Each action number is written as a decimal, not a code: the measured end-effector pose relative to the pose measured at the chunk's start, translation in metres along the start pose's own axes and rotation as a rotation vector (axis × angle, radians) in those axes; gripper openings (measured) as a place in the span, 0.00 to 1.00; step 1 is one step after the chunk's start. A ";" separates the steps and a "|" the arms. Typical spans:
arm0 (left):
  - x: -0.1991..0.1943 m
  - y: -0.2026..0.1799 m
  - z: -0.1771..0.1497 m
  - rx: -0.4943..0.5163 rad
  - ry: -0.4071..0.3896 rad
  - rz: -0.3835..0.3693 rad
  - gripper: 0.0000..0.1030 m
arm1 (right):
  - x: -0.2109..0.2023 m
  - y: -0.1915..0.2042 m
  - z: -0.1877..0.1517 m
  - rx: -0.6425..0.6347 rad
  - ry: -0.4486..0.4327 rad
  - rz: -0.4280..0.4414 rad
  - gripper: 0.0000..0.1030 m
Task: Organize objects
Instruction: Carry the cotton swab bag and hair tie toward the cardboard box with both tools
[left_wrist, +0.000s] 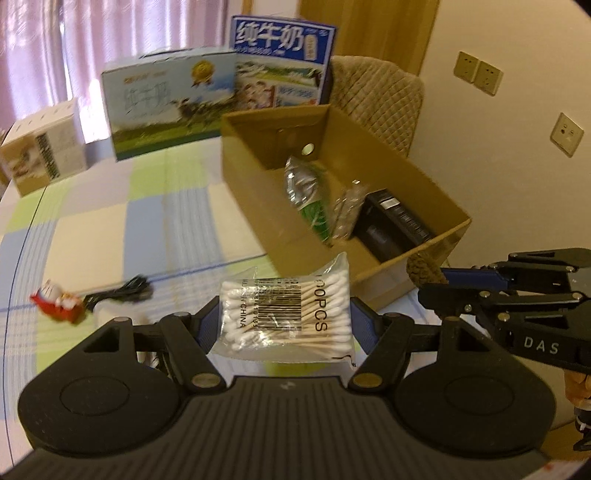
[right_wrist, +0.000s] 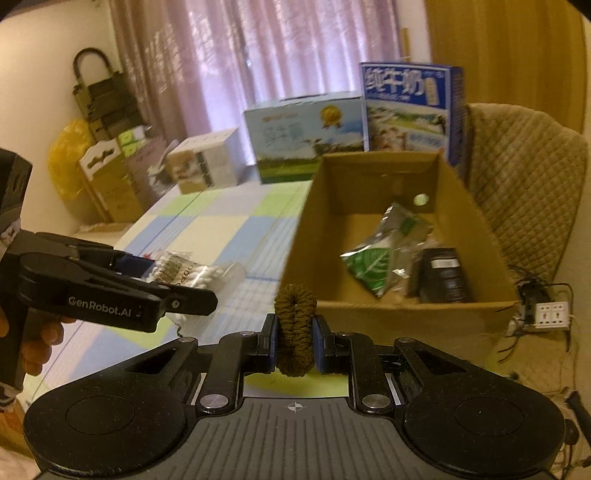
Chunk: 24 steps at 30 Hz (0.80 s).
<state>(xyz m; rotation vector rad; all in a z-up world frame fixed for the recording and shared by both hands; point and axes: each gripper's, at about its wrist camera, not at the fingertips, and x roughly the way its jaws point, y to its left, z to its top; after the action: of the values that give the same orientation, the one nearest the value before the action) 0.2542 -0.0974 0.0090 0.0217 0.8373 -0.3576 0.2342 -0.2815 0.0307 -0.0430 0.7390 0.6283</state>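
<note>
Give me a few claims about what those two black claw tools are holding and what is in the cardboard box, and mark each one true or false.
1. The left gripper holds a bag of cotton swabs between its fingers. True.
2. The right gripper is empty. False: it is shut on a brown hair tie.
3. The cardboard box already contains a green and silver packet and a black item. True.
4. The cotton swabs already lie inside the box. False: they are held outside it, in front of its near wall.
5. A small red and white figurine lies on the checked tablecloth. True.
</note>
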 end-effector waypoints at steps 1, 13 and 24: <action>0.001 -0.004 0.003 0.005 -0.004 -0.002 0.65 | -0.003 -0.005 0.001 0.004 -0.009 -0.005 0.15; 0.022 -0.040 0.042 0.057 -0.033 -0.002 0.65 | -0.009 -0.047 0.025 0.026 -0.076 -0.032 0.15; 0.053 -0.049 0.067 0.065 -0.019 0.010 0.65 | 0.012 -0.074 0.040 0.038 -0.068 -0.036 0.15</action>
<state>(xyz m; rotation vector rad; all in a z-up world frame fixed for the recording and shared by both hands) 0.3196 -0.1698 0.0207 0.0826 0.8063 -0.3745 0.3056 -0.3256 0.0396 -0.0001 0.6830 0.5786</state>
